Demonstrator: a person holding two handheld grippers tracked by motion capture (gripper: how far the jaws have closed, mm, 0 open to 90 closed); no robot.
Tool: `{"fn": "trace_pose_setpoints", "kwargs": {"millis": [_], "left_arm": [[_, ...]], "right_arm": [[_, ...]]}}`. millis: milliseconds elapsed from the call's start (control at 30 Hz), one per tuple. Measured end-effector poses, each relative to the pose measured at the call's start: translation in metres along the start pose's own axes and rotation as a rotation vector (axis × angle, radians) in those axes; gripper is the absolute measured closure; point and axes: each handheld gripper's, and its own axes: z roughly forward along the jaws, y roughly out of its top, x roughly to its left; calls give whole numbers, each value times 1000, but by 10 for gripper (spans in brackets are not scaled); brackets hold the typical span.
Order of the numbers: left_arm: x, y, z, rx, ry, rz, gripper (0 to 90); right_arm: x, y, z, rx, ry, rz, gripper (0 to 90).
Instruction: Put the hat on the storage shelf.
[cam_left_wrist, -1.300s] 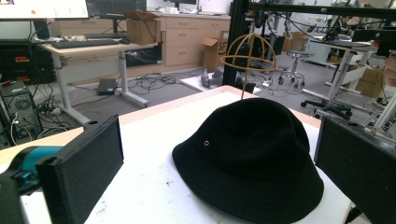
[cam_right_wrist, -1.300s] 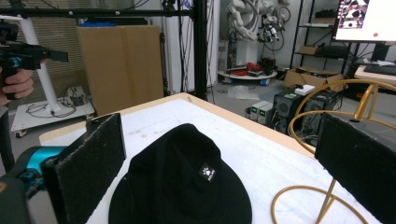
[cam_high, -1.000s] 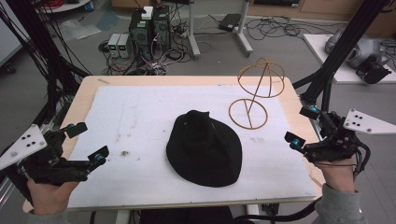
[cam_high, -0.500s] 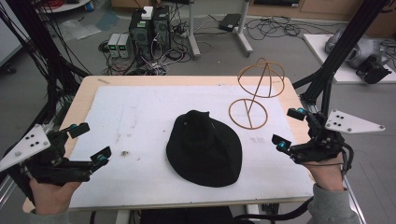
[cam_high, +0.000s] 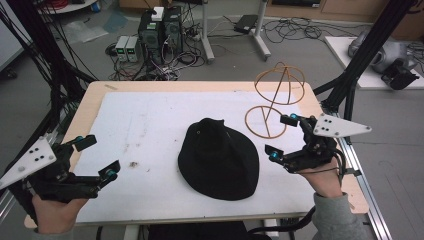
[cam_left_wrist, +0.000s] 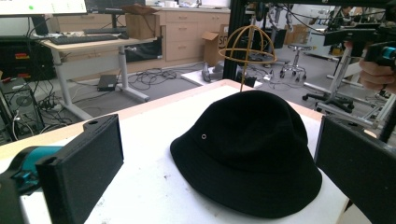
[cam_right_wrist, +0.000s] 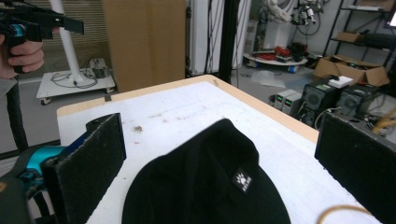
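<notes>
Now that the right gripper (cam_high: 282, 136) has closed in beside the black hat (cam_high: 218, 159), both grippers gape released, the left gripper (cam_high: 97, 157) hanging farther off, readying a grasp.

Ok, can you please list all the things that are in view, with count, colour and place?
Hat: one, black, lying in the middle of the white mat.
Hat stand: one, light brown wire, on the far right part of the table, behind the hat.
Mat: one, white, covering most of the table.
Table: one, light wood.
Computers: several, dark, on the floor beyond the table.
Left gripper: one, black, open, near left edge.
Right gripper: one, black, open, right of the hat.
</notes>
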Motion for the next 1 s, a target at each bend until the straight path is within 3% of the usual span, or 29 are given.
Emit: {"fn": "trace_pose_setpoints", "kwargs": {"millis": [267,533,1000], "left_arm": [[0,-1,-10,-6,21,-1,17],[0,-2,-18,-5,37,-6,17],[-2,-5,-24,7,56,-10,17]], "right_arm": [[3,14,36,11,65,-30,9],[10,26,71,11,86,-51,9],[2,22,85,3,55,-33,9]]}}
